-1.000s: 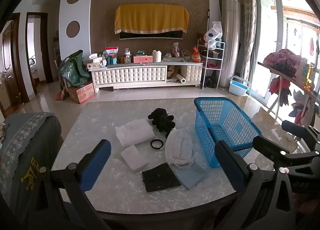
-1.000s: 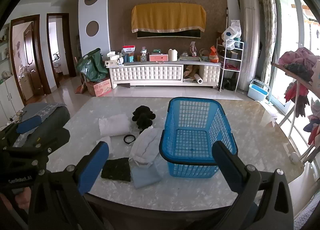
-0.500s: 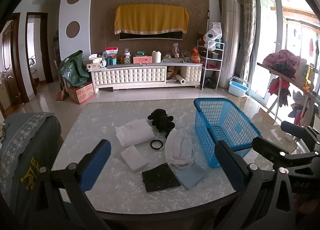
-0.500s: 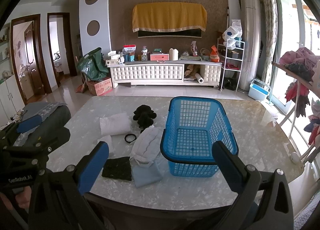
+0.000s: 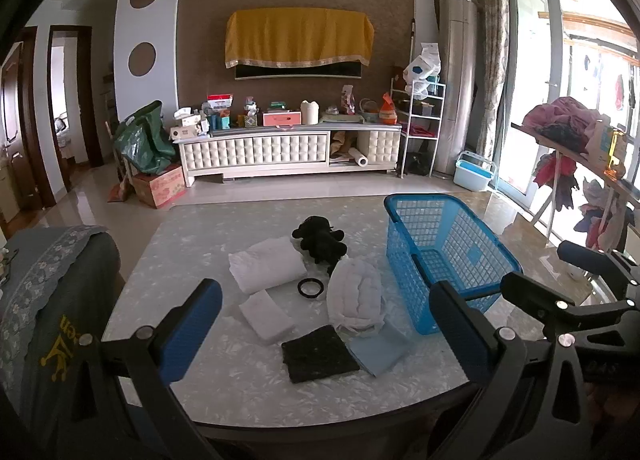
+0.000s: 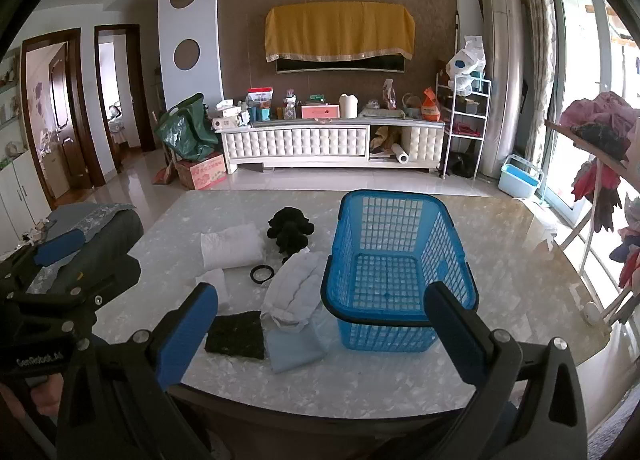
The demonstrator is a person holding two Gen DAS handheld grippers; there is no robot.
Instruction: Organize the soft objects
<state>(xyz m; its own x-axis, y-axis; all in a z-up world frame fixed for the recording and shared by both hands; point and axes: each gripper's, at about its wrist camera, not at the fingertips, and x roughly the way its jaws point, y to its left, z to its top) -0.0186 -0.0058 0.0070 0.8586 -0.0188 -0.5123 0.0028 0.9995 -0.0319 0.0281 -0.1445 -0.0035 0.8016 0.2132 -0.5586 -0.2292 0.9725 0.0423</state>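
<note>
On the marble table (image 5: 208,372) lie a black plush toy (image 5: 320,238), a folded white towel (image 5: 266,265), a small white cloth (image 5: 266,316), a white quilted bundle (image 5: 356,296), a black cloth (image 5: 318,354), a light blue cloth (image 5: 380,348) and a black ring (image 5: 310,287). An empty blue basket (image 5: 444,256) stands to their right, also in the right wrist view (image 6: 394,272). My left gripper (image 5: 324,336) is open and empty, held back over the table's near edge. My right gripper (image 6: 320,336) is open and empty, in front of the basket.
A chair with a grey cover (image 5: 44,300) stands at the table's left side. A rack with clothes (image 5: 576,148) is on the right. A white TV cabinet (image 5: 288,156) lines the far wall. The table's dark front edge (image 6: 320,404) lies below the grippers.
Both views have pulled back and risen slightly; the table items sit a little further away. Nothing on the table has moved, and both grippers stay open.
</note>
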